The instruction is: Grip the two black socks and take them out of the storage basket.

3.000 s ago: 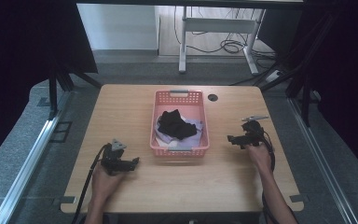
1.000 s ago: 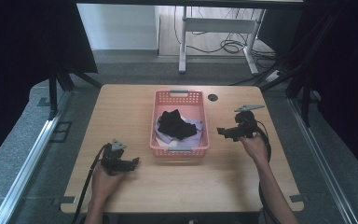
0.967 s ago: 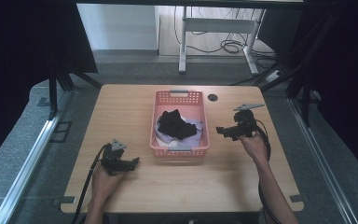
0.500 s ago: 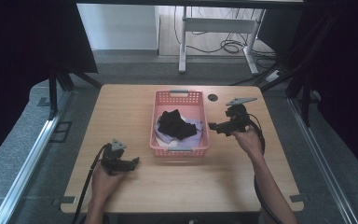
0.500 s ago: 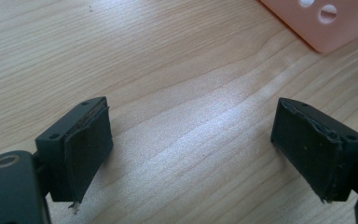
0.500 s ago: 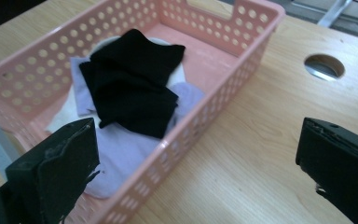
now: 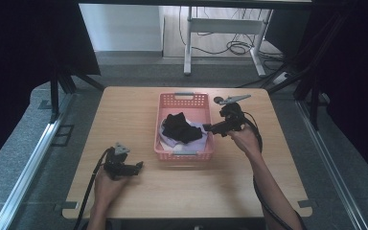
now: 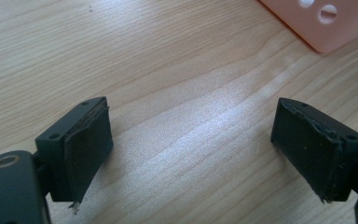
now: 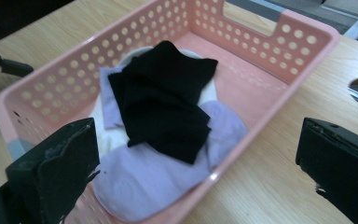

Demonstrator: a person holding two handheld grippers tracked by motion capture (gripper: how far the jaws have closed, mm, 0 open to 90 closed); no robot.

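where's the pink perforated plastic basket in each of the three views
High view: the pink perforated plastic basket sits mid-table, just left of the right gripper.
Left gripper view: one corner of it at the top right, beyond the open jaws.
Right gripper view: it spans the middle, between and beyond the open jaws.
Shared landmark: the light wooden table under the basket, also seen in the left gripper view and the right gripper view.

Light wood table (image 7: 139, 103), round cable hole at far right; pink perforated basket (image 7: 184, 99) sits mid-table.
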